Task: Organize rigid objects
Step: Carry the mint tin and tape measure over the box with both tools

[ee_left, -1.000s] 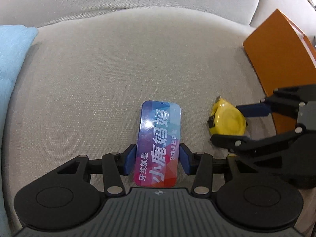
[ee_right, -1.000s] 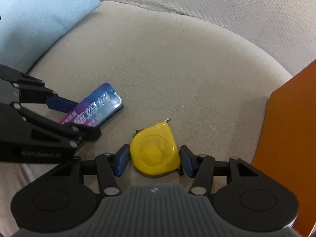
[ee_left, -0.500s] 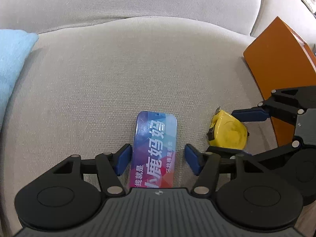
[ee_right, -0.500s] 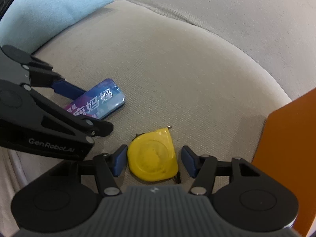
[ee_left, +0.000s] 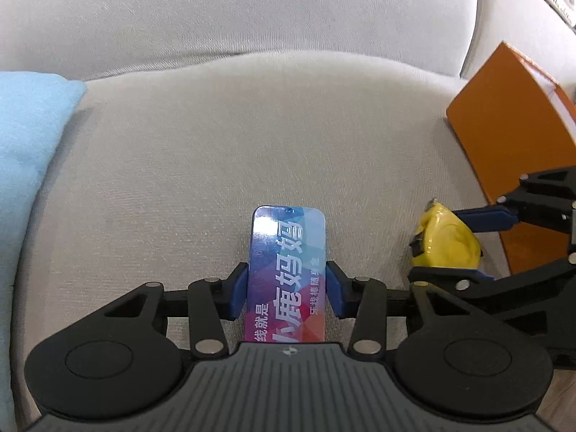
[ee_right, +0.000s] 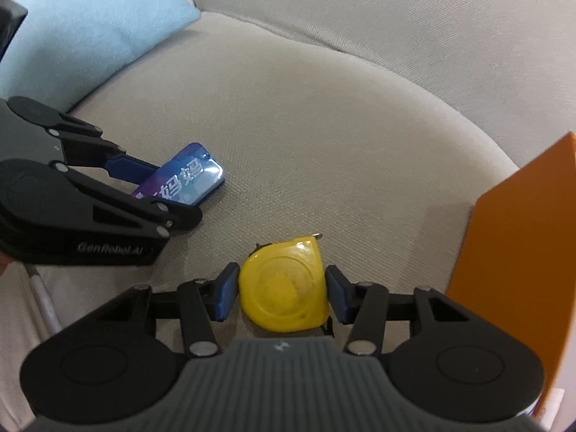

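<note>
While both grippers point down at the grey sofa seat (ee_left: 252,136), the flat blue tin (ee_left: 288,266) near its front edge is being closed on by the left gripper (ee_left: 287,289), pads at its sides; beside it, the yellow tape measure (ee_right: 284,288) is flanked by the closing right gripper (ee_right: 282,297), pads not yet pressing

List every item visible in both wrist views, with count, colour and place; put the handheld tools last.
Flat tin: one, blue-purple with white lettering, on the seat cushion, between the left tool's pads.
Tape measure: one, yellow, on the cushion to the tin's right.
Box: one, orange, at the cushion's right edge.
Pillow: one, light blue, left end.
Sofa: one, grey-beige.
Left tool: black, blue pads, closing around the tin.
Right tool: black, blue pads, closing around the tape measure.
</note>
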`<state>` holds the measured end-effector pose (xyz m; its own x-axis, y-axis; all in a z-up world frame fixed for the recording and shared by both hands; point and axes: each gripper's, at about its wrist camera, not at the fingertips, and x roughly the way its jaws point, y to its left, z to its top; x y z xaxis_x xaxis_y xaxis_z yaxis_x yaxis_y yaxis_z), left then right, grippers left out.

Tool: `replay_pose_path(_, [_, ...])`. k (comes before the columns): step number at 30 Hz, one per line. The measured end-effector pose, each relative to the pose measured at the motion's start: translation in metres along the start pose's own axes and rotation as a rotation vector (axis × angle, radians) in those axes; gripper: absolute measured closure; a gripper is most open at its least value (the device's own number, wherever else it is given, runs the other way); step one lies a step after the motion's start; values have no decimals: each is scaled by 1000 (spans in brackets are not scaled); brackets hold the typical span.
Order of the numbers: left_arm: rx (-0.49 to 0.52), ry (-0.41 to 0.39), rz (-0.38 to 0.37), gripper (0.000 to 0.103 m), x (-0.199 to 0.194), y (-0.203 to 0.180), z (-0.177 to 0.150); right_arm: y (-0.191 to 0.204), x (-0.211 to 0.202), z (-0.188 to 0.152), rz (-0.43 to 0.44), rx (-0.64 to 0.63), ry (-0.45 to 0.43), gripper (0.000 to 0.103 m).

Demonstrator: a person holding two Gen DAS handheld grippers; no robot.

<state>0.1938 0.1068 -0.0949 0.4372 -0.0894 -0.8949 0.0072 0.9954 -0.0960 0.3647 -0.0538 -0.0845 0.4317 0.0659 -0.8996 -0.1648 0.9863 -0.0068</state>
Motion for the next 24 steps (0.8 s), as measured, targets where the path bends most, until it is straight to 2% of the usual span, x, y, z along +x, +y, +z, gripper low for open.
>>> replay_pose_path(6, [-50,-35,-33,52,-26,-8,-2,-3,-31,-6,7,45,-63,50])
replay_pose_path(11, [-92,-58,-94,52,-51,-21,5,-5,-61,-11,15,66,-132,50])
replay_pose_path(18, [-7,-132,-123,52,-88,-65,27,-20,-116,-27,1,97,-224,50])
replay_pose_path(24, [117,-161,-169,52,-104,-122,48,-55,-159,-52,-50,152,-284,50])
